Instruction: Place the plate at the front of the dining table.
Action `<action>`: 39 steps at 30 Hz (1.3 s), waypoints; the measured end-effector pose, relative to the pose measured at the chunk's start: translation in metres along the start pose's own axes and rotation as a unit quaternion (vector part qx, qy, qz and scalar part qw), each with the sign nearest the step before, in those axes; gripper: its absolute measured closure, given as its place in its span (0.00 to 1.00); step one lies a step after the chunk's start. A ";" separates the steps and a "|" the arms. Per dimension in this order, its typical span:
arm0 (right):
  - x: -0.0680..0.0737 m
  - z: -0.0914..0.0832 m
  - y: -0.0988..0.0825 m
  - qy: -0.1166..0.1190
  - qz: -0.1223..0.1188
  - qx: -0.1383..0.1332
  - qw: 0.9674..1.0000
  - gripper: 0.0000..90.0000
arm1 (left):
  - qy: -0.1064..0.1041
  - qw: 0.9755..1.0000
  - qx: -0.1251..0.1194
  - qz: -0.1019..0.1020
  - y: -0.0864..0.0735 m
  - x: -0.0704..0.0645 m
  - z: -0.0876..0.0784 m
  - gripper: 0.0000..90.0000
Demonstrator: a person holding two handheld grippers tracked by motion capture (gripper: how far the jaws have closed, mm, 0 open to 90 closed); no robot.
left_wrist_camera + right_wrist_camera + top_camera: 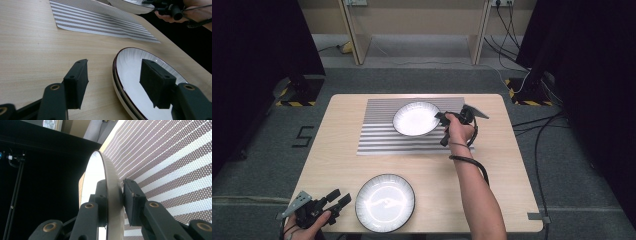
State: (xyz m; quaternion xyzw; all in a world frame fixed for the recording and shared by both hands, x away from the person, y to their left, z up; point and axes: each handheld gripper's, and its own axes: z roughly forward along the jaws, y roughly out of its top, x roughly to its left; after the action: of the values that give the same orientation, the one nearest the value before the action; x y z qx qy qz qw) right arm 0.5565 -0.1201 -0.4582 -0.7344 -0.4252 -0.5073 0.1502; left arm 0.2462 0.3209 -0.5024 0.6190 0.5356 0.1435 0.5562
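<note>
Pale wooden table (337, 150) bearing a striped placemat (377, 130), grey carpet (262, 165) around.

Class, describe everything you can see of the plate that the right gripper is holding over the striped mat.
The plate is round, shallow and glossy white with a thin dark rim, ceramic by its look, and empty. It sits above the far part of the striped mat, tilted rather than flat. The right gripper clamps its right edge: in the right gripper view one pad lies on the white inner face, the other on the underside. Whether its far edge touches the mat is unclear.
</note>
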 end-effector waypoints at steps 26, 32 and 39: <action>-0.003 0.016 0.009 -0.019 0.012 -0.005 1.000 0.82 | -0.001 1.000 0.002 0.000 -0.001 0.001 0.002 0.43; -0.006 0.018 0.009 -0.025 0.012 -0.005 1.000 0.82 | -0.001 1.000 0.003 0.000 0.000 0.002 0.002 0.43; -0.010 0.024 0.007 -0.023 0.019 -0.004 1.000 0.81 | -0.001 1.000 0.002 0.000 0.000 0.002 0.002 0.43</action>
State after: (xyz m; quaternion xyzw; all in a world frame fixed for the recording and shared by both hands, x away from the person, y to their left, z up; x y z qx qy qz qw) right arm 0.5753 -0.1135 -0.4759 -0.7543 -0.4129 -0.4889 0.1469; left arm 0.2485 0.3219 -0.5039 0.6205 0.5353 0.1420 0.5552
